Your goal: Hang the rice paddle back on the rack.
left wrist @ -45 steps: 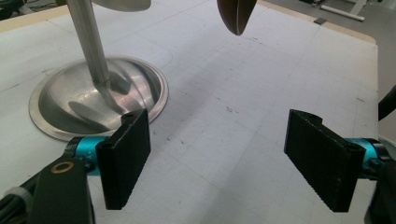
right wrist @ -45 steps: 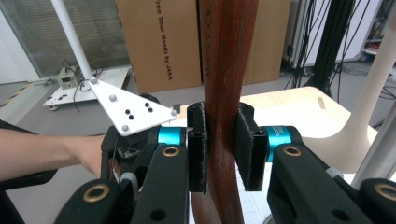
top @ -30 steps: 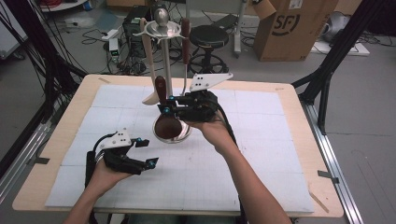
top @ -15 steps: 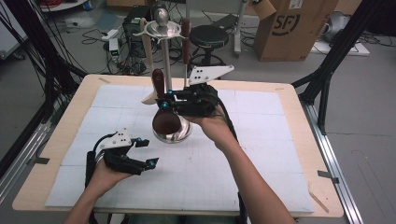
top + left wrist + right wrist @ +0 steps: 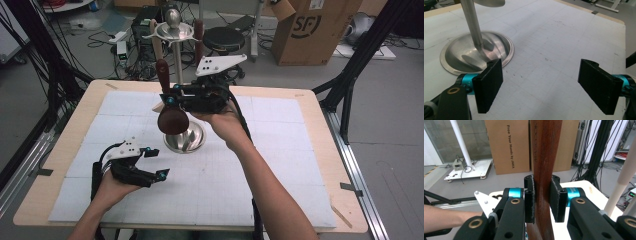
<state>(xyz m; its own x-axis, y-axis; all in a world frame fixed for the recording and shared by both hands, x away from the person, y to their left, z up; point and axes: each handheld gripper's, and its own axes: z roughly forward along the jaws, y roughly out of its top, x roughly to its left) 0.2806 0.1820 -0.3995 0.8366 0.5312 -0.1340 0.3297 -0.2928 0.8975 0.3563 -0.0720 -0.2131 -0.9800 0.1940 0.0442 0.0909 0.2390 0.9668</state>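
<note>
1. the right claw (image 5: 169, 96) is clenched on the handle of a dark wooden spoon (image 5: 172, 120); in the right gripper view both pads press the handle (image 5: 546, 170) from either side.
2. the spoon hangs upright, bowl down, held in the air just above the round metal base (image 5: 187, 142) of the utensil stand (image 5: 175, 50) (bowl and base look apart, though the angle makes it hard to be sure).
3. other wooden utensils (image 5: 199, 32) hang from the ring at the top of the stand, so my guess is this spoon belongs up there with them; it is gripped and lifted, not yet hooked.
4. what is left, as i judge it: raise the handle end to the ring, hook it and let go.
5. the left claw (image 5: 152, 162) rests released on the white surface (image 5: 280, 165), jaws wide apart with nothing between them, near the base (image 5: 456, 55).
</note>
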